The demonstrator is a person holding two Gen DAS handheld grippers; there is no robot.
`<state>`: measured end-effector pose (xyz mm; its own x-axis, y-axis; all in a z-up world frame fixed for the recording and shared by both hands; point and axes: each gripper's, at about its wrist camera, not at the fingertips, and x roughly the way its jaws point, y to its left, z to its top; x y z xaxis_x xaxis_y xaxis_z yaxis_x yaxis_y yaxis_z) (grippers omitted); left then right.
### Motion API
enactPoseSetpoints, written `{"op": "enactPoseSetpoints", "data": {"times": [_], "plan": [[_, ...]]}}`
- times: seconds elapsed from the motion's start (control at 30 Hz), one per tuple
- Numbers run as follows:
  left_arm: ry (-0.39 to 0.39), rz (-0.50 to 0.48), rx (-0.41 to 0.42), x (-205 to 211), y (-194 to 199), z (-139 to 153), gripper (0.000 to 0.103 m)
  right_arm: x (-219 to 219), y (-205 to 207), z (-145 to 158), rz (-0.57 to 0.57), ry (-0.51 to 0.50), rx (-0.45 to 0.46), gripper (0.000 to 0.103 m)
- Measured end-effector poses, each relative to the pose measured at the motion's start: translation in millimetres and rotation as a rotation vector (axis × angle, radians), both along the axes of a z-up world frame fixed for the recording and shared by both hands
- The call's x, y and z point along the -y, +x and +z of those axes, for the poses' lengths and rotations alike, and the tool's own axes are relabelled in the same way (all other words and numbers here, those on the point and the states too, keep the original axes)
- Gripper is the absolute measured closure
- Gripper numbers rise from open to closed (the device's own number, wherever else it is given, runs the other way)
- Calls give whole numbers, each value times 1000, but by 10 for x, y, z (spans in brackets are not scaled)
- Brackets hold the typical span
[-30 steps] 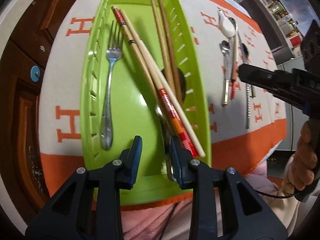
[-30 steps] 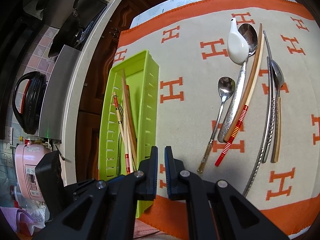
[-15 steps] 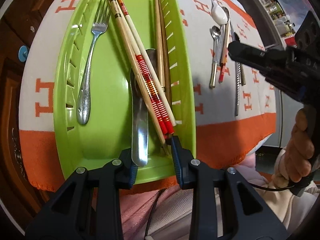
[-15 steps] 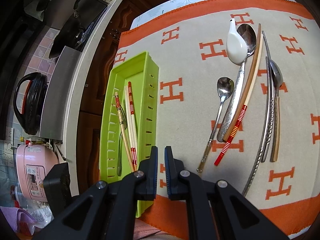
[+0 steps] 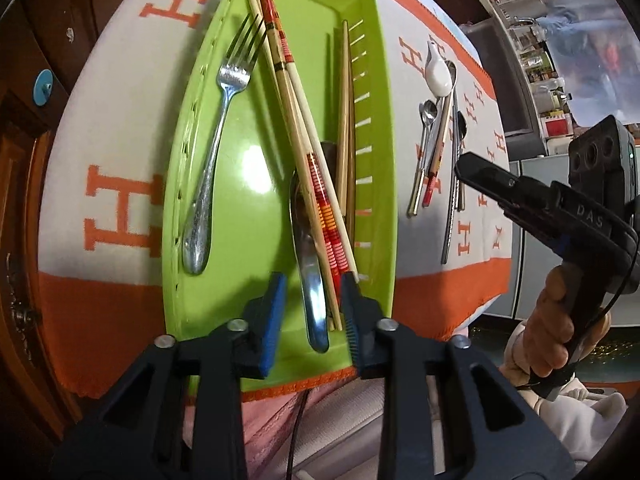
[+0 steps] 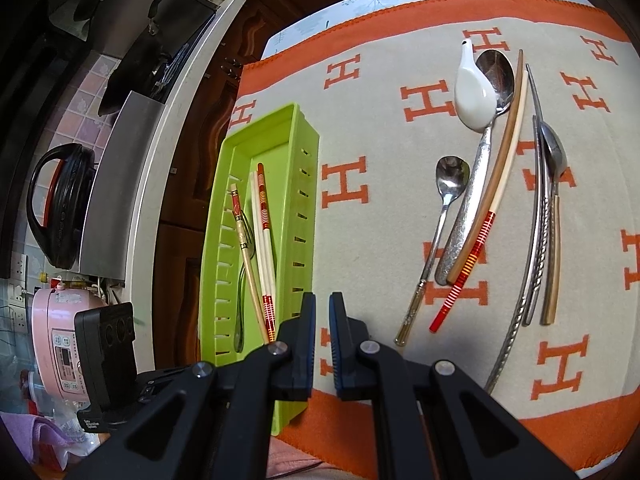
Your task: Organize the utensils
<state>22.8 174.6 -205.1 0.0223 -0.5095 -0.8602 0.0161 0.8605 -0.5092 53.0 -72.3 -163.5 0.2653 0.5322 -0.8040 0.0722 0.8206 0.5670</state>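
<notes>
The green tray point(image 5: 224, 280) holds a silver fork point(image 5: 212, 160), red-banded pale chopsticks point(image 5: 296, 120), a metal spoon point(image 5: 310, 280) under them and brown chopsticks point(image 5: 346, 120) along its right wall. My left gripper point(image 5: 314, 286) is open just above the tray's near end, with the spoon handle and chopstick ends lying below the gap. My right gripper point(image 6: 322, 306) is shut and empty over the cloth, between the green tray point(image 6: 308, 216) and a row of loose utensils: a white ceramic spoon point(image 6: 474, 96), a small spoon point(image 6: 452, 176), a large spoon point(image 6: 468, 216), mixed chopsticks point(image 6: 500, 184) and metal chopsticks point(image 6: 534, 232).
An orange and beige cloth point(image 6: 372, 128) covers the table, whose front edge is close to me. A dark wooden cabinet point(image 5: 24, 152) stands left of the table. A steel counter with a black kettle point(image 6: 56, 208) and a pink cooker point(image 6: 60, 340) lies far left. A hand point(image 5: 556, 320) holds the right gripper.
The red-banded chopsticks in the tray swung from a diagonal to more lengthwise, uncovering the spoon handle. My left gripper shifted along the tray's near end. The right gripper stayed put.
</notes>
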Motion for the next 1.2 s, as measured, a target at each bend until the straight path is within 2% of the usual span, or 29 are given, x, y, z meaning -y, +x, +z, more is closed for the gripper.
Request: {"op": "enactPoseSetpoints", "data": {"times": [0.03,0.1,0.2,0.23,0.43,0.53,0.67,0.77,0.9,1.03,1.2], "plan": [[-5,5,1,-8,3,-9,93,-5,1,-1,-1,0,-1,96],[6,43,8,-53,15,-21,95,-14,5,0,0,-2,-1,96],[73,87,51,-69,21,43,98,-20,4,2,-1,-2,3,96],[119,91,79,-55,10,103,99,-23,6,3,-1,-3,5,96],[502,43,318,222,-72,443,102,-39,2,9,5,-3,11,96],[650,-3,395,400,-146,445,102,-24,-8,22,-1,-6,17,96],[777,-113,463,611,-262,385,101,-7,-17,39,-3,-8,24,96],[745,-178,428,695,-283,321,99,-8,-27,38,2,-3,23,96],[687,-201,385,755,-310,289,94,-1,-41,45,3,-2,25,96],[547,-190,341,723,-331,352,88,13,-49,51,-2,-1,26,96],[365,-202,338,741,-365,487,82,19,-45,49,-1,3,22,96]]}}
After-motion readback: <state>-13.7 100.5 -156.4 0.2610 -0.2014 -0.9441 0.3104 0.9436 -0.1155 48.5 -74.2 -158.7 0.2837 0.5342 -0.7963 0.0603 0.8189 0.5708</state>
